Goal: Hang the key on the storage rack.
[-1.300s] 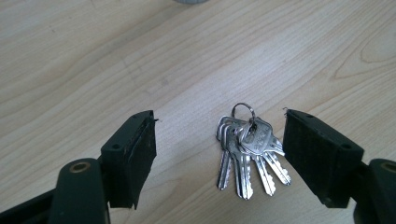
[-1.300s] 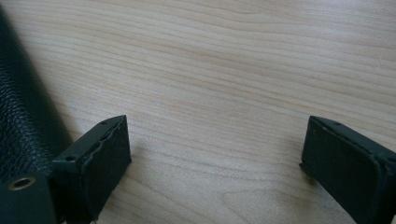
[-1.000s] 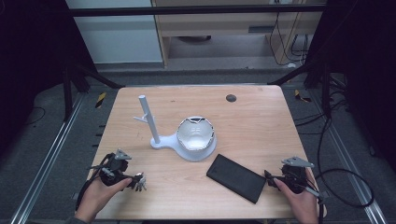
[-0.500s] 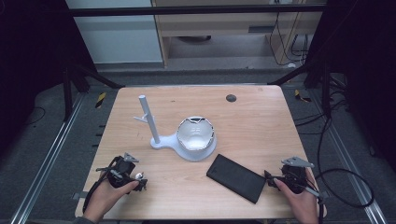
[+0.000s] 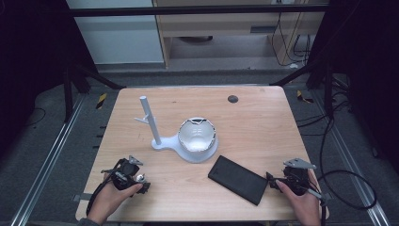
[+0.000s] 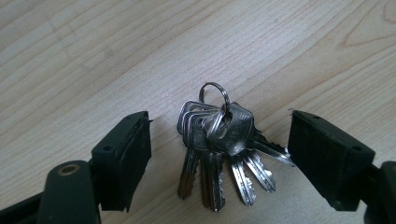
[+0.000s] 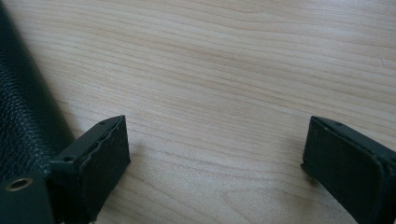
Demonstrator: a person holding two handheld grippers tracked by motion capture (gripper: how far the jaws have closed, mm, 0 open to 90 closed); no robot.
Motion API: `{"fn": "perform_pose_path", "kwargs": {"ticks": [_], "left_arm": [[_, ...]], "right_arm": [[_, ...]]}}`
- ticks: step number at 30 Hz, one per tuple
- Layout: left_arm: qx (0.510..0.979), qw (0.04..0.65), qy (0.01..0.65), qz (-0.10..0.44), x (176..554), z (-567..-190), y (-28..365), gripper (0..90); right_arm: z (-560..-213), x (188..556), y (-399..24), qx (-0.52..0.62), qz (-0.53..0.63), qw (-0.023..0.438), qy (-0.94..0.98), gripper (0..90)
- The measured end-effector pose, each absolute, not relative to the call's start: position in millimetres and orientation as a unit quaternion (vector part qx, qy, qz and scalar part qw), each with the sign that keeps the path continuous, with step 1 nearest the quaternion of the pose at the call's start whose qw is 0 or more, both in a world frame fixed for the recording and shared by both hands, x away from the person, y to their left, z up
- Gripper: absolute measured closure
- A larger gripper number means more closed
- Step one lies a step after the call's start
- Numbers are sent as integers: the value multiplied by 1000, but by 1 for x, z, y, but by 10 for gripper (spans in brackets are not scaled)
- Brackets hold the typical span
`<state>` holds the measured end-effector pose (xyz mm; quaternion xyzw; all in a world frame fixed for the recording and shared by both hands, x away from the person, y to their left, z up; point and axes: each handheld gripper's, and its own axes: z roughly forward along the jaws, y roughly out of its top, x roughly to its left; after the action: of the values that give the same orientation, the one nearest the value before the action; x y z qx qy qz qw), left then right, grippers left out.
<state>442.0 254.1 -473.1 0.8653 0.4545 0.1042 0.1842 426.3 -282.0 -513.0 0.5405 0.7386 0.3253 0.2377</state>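
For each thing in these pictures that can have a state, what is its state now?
left gripper: open, jaws on either side of the keys
keys: flat on the table, on one ring, not gripped
right gripper: open, nothing between the jaws
black case: lying flat, closed
white bowl: upright on its white stand

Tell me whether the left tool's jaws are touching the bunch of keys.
Apart. The left gripper view shows the left tool open, bare wood visible between each jaw and the keys lying on the table.
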Motion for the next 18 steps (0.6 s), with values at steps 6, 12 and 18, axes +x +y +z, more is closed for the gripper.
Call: {"fn": "perform_pose_path", "kwargs": {"ticks": [6,12,18], "left_arm": [[867,184,453,102,442,-475,252,207],[868,181,450,104,442,-477,253,217],[868,183,450,104,442,-476,257,332]], "right_arm": [[-513,426,-282,540,325,238,739,73],[-513,426,-282,541,326,237,738,74],[-513,426,-282,541,325,238,738,75]]}}
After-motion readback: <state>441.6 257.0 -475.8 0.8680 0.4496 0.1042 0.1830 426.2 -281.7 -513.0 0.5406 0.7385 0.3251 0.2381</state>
